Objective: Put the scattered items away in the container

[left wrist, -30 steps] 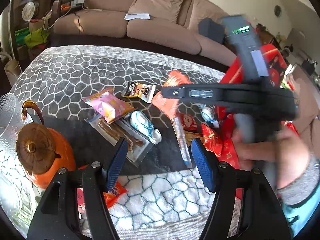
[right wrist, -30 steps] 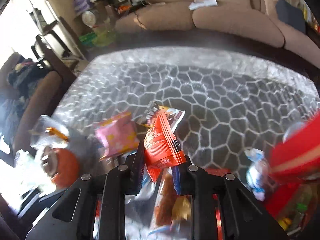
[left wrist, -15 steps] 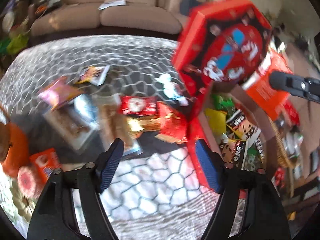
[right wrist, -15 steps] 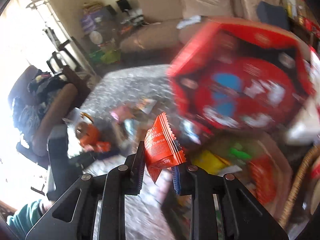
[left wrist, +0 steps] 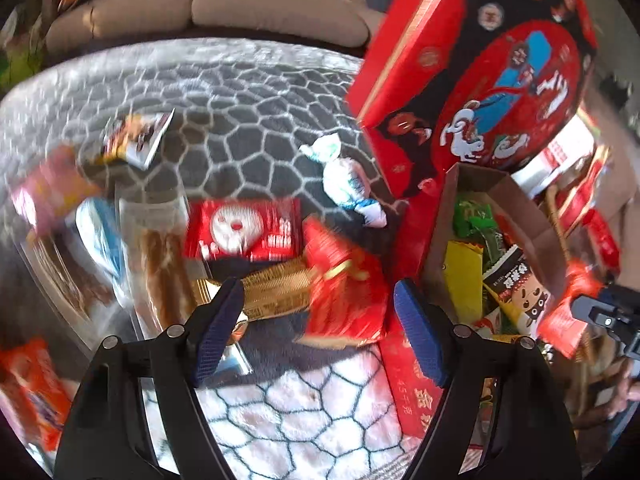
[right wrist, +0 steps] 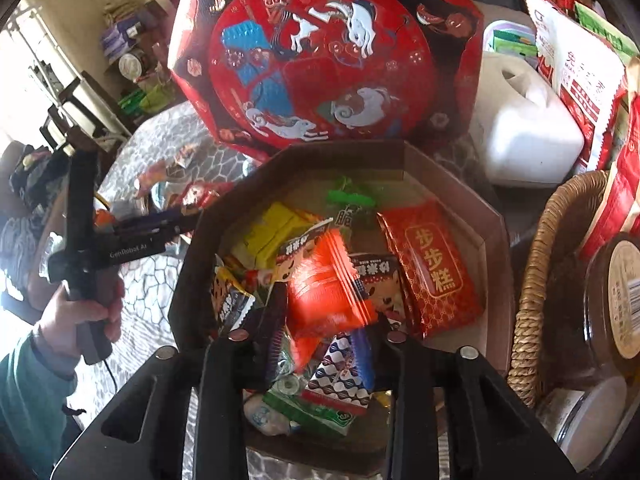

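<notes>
Two hand-held grippers work here. The right hand-held gripper [right wrist: 320, 344] hangs over the box [right wrist: 494, 216]; its jaws have just been opening, dropping the orange packet [right wrist: 328, 296]. The left hand-held gripper [left wrist: 316, 328], open and empty, must grab the red packet [left wrist: 344, 280] on the bench [left wrist: 304, 408].

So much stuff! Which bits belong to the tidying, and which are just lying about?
Job: octagonal box; orange packet between the right gripper's jaws, which have just been opening; red packet and wrapped candy.
Lying about: white jug; wicker basket; sofa.
</notes>
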A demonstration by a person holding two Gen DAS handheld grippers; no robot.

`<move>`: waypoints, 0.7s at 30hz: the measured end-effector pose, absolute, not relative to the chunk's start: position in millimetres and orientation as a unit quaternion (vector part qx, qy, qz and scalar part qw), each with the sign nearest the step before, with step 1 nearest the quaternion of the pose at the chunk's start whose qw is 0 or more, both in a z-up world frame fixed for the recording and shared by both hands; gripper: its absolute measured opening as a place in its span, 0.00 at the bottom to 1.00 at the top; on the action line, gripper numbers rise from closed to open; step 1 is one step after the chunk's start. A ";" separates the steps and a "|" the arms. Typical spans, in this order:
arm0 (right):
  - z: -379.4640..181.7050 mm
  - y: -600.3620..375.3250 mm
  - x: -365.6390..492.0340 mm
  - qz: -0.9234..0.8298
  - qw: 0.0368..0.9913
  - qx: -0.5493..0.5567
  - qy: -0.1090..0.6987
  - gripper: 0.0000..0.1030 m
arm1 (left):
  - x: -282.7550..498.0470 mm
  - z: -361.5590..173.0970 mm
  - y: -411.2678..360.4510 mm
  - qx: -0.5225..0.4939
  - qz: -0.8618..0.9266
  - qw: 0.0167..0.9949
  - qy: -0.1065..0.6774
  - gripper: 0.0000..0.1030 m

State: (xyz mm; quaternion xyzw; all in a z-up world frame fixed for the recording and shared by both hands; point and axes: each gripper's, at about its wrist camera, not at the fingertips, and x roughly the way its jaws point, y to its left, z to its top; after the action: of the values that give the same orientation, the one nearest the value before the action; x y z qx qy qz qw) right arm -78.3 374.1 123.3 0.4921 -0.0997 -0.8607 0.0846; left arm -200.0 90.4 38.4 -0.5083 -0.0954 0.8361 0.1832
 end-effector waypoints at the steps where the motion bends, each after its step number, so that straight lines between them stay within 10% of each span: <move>1: 126.3 375.1 -75.1 -0.866 0.082 0.481 -0.107 0.34 | -198.1 37.8 88.8 -0.503 0.838 0.186 -0.099 0.71; 5: 139.4 378.8 -59.3 -0.888 0.062 0.434 -0.136 0.49 | -196.4 37.0 90.1 -0.495 0.840 0.199 -0.103 0.34; 9: 138.2 376.1 -40.5 -0.896 0.048 0.414 -0.152 0.53 | -192.8 43.2 94.4 -0.485 0.840 0.213 -0.115 0.18; 21: 128.6 376.4 -30.1 -0.890 0.046 0.428 -0.148 0.53 | -162.9 131.6 101.0 -0.440 0.846 0.271 -0.137 0.02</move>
State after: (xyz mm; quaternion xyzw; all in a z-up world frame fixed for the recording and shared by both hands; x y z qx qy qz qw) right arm -30.1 376.4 128.6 0.4278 -0.1480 -0.8905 0.0459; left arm -162.9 101.0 131.6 -0.4395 -0.1370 0.8455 0.2705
